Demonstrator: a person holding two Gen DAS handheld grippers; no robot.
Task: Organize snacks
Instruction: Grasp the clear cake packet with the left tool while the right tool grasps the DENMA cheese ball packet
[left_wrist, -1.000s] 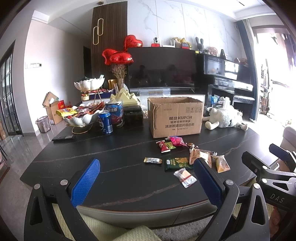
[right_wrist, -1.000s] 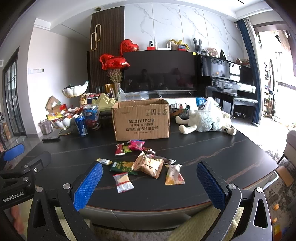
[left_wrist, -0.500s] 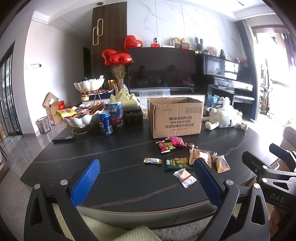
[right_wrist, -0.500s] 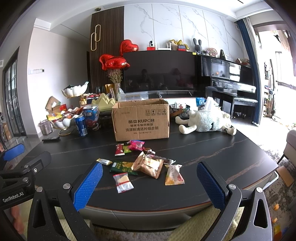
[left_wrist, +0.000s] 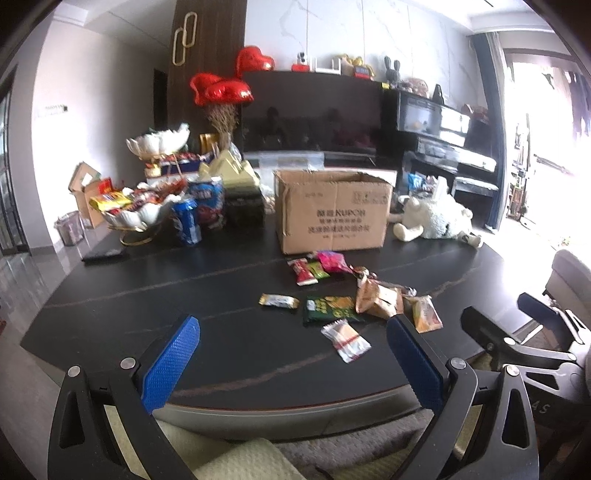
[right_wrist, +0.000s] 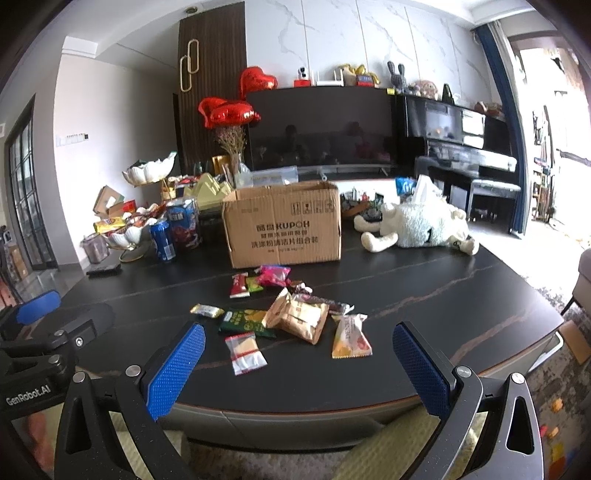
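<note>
Snack packets lie loose in a cluster on the dark table (right_wrist: 424, 295), between its near edge and the open cardboard box (right_wrist: 282, 225) that stands toward the middle. Nearest the box: a red packet (right_wrist: 238, 285), a small green one touching it, and a pink packet (right_wrist: 273, 275). Closer to the near edge: a small gold-and-silver bar (right_wrist: 207, 310), a dark green packet (right_wrist: 243, 321), a tan bag (right_wrist: 301, 319) overlapping the green one's right end, an orange-and-white packet (right_wrist: 349, 336) just beside the tan bag, and a clear packet with a red band (right_wrist: 245, 352) nearest your side. Your left gripper (left_wrist: 291, 358) hovers off the near edge, fingers spread wide with nothing between them; the blue pads (left_wrist: 170, 363) touch no packet. Your right gripper (right_wrist: 297, 363) sits the same way, wide apart and empty, level with the near edge and facing the cluster. Toward the far left corner stand a blue can (right_wrist: 162, 240), a blue snack bag and a white tiered bowl (right_wrist: 127, 234) piled with more snacks; a remote (right_wrist: 104, 269) lies near the left edge. A white plush toy (right_wrist: 417, 225) lies right of the box toward the far right edge.
</note>
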